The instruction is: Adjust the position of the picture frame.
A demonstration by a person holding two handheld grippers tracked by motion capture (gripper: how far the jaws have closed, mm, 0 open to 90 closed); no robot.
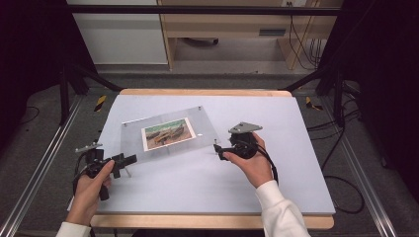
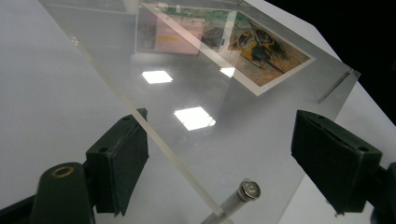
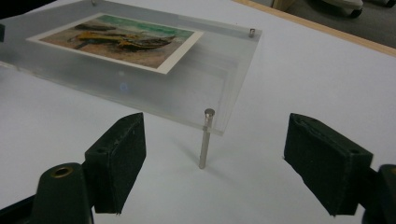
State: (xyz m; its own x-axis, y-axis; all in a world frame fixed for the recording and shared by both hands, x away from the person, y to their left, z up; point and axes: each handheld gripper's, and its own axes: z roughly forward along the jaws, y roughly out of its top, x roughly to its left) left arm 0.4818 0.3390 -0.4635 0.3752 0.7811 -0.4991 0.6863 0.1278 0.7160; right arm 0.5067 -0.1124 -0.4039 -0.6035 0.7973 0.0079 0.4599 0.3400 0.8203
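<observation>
At table centre, both released grippers, left [image 1: 129,160] at eight o'clock, right [image 1: 216,147] at three, flank the acrylic photo frame [image 1: 168,133], seemingly to steady its corner pins.

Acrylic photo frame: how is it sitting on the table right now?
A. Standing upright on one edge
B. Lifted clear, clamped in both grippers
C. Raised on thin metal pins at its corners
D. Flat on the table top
C: in the right gripper view the acrylic frame stands off the table on a metal pin under its near corner, and the right gripper has open jaws either side of that pin, touching nothing.
</observation>
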